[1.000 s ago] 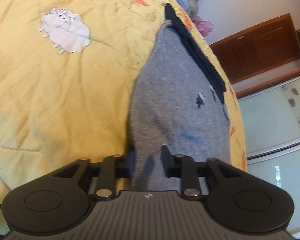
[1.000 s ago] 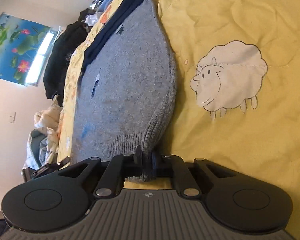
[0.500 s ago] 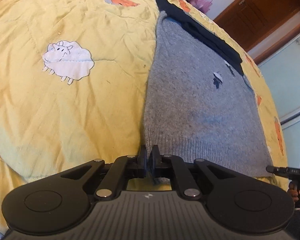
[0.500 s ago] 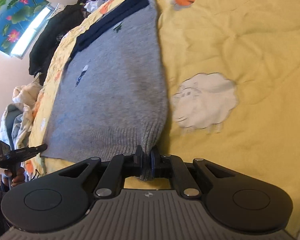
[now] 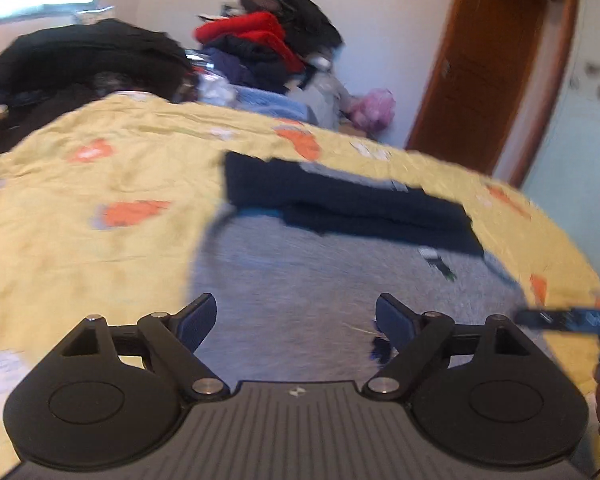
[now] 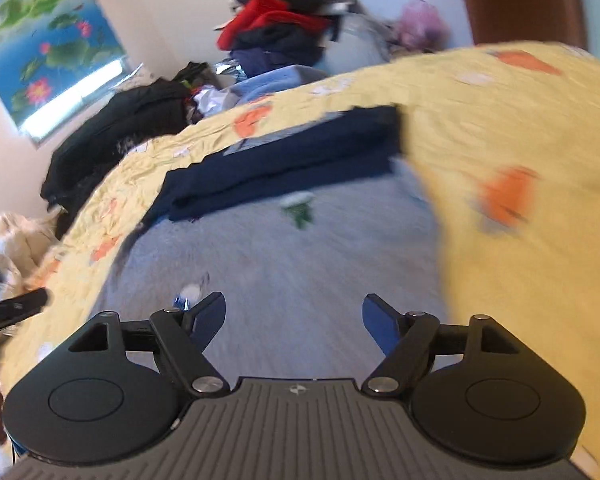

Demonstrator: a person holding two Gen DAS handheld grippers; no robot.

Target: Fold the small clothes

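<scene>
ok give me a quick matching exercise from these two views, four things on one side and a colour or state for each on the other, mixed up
Things:
1. sweater
2. folded garment
3. quilt
4. left gripper

Colour or state:
A. yellow with orange patches
B. dark navy, lying at the far end of the grey knit
C. jaws opening, nothing between them
D. grey, spread flat on the bed

Pairs: 1-D, 2-B, 3-A, 4-C
</scene>
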